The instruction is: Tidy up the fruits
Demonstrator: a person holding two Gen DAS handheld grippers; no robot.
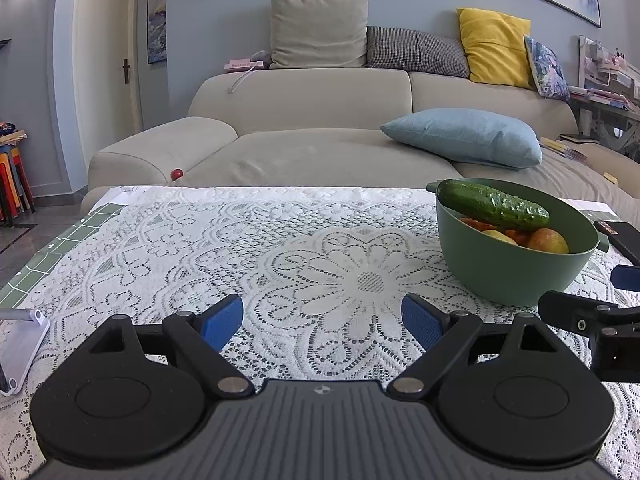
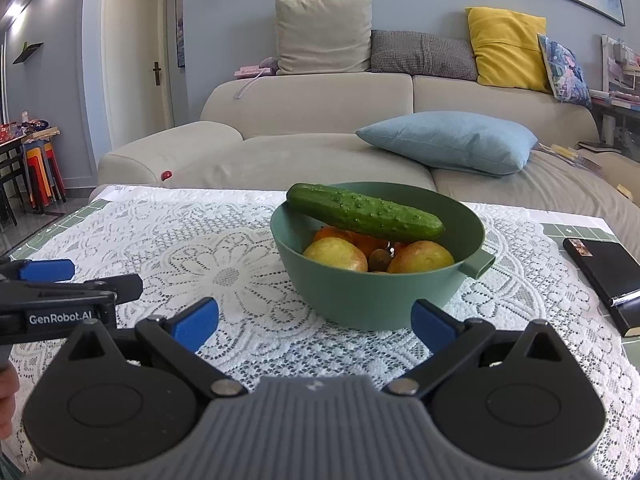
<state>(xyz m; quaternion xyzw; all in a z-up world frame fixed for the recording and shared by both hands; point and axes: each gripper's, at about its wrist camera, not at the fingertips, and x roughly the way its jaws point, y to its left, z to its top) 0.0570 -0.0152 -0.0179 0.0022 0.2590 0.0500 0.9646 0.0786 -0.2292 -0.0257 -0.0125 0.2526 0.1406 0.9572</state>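
On the lace-covered tabletop (image 2: 240, 240), a green bowl (image 2: 372, 296) held apples (image 2: 336, 254) under a cucumber (image 2: 364, 212). The left hand-held gripper (image 1: 322, 322) and right hand-held gripper (image 2: 314, 324) both gaped wide, empty, near it.

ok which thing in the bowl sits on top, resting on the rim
The cucumber. It lies across the green bowl, one end on the rim, above the two yellow-red apples and orange pieces lower inside.

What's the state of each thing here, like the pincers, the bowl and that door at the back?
Left gripper: open, holding nothing.
Right gripper: open, holding nothing.
Green bowl: upright, holding fruit.
Cucumber: lying slanted across the bowl's rim.
Door: shut.
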